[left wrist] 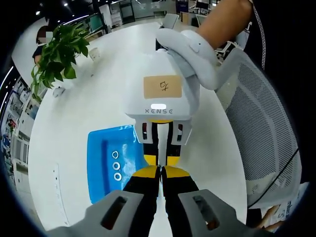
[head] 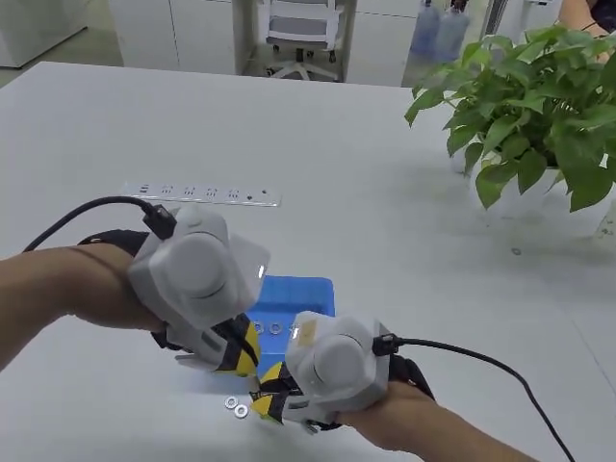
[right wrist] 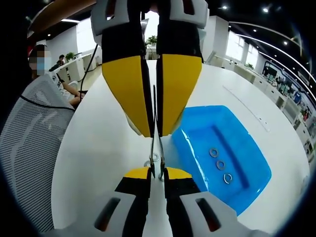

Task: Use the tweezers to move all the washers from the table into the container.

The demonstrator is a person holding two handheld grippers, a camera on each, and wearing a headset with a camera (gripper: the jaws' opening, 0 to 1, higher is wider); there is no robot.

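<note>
Three washers (right wrist: 220, 165) already lie in a row on the floor of the container (right wrist: 197, 138), so part of your job is done. At least two loose washers (head: 236, 407) sit on the table (head: 385, 212) just beside the container's near edge, below your grippers. More may be hidden under them, so I cannot give you a full count of what is left.

The washers are small, flat, bright metal rings. They lie flush on the smooth top, so you will likely find it awkward to get a tip under them.

The tweezers (right wrist: 157, 150) are thin steel, seen edge-on as a narrow blade running between your two grippers. The tips point down toward the table by the loose washers. Whether they touch one is too small to tell.

The container is a shallow blue plastic tray, rectangular with rounded corners and a glossy inside.

Your left gripper (left wrist: 160, 170) has its jaws pressed nearly together, with the upper part of the tweezers between the yellow pads. Your right gripper (right wrist: 158, 174) faces it nose to nose, its jaws likewise closed down on the tweezers lower on the blade.

The table is plain, matt and pale grey. Farther off on it are a white power strip (head: 202, 193) and a leafy green plant (head: 539, 106), both well apart from the work.
</note>
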